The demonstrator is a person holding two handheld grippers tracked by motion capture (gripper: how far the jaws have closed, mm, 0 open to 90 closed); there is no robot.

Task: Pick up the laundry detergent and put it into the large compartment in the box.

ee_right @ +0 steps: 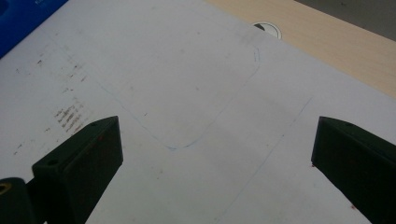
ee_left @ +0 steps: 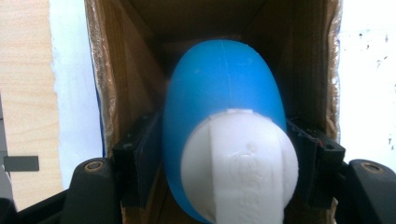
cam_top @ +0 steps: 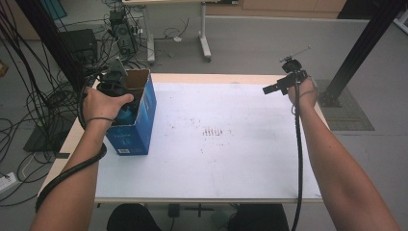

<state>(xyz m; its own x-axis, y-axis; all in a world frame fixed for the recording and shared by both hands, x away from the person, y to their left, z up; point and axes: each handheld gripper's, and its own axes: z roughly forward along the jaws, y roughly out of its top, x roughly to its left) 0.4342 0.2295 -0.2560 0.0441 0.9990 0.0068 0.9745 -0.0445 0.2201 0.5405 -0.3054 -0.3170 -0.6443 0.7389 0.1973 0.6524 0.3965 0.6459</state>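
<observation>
A blue, rounded object with a white cap [ee_left: 231,140] is seen inside an open cardboard box [cam_top: 132,113], whose outside is blue and whose inner walls are brown. In the left gripper view the object is flanked closely on both sides by the black jaws of the left tongs [ee_left: 229,154], which are closed against it and reach down into the box opening. In the high view the left tongs [cam_top: 114,82] are held by the left hand [cam_top: 102,103] over the top of the box, and a little of the blue object is visible in the opening.

The box stands upright near the left edge of the desk [cam_top: 216,163], on a white sheet that covers most of the surface and carries faint brown marks near its middle.

The right tongs [cam_top: 284,83] are held by the right hand [cam_top: 304,92] at the far right corner of the desk, well apart from the box. In the right gripper view the right tongs [ee_right: 217,154] are spread wide with nothing between the jaws, above the white sheet and a faint pen outline [ee_right: 187,140].
</observation>
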